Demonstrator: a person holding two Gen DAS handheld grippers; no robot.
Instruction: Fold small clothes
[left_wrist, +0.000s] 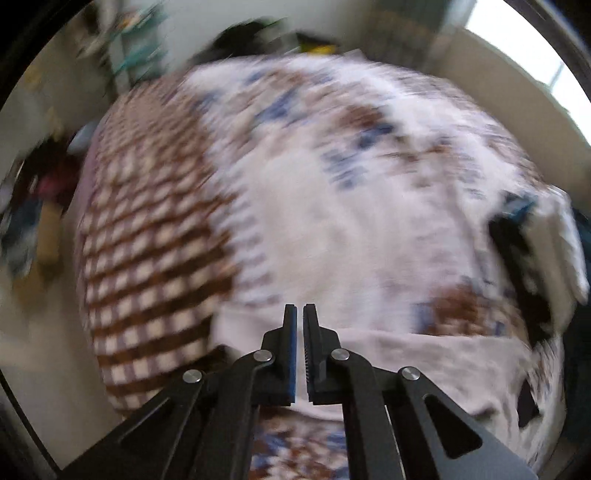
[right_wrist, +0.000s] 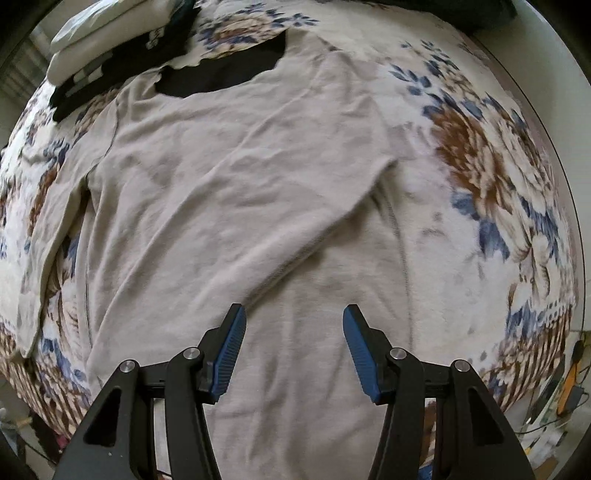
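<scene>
Beige shirt (right_wrist: 229, 177) lies flat on the floral bed (right_wrist: 491, 155), one sleeve already laid over the body, likely mid-fold. Right tongs (right_wrist: 294, 325) gape wide above its lower part, holding nothing. Left tongs (left_wrist: 300, 321) nearly closed; view blurred, grip on fabric uncertain.

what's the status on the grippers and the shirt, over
Left gripper shut, nothing visibly pinched, view blurred. Right gripper open above the beige shirt, lying on floral blanket, one sleeve folded in. Folded clothes stack at far corner, nothing in the way.
</scene>
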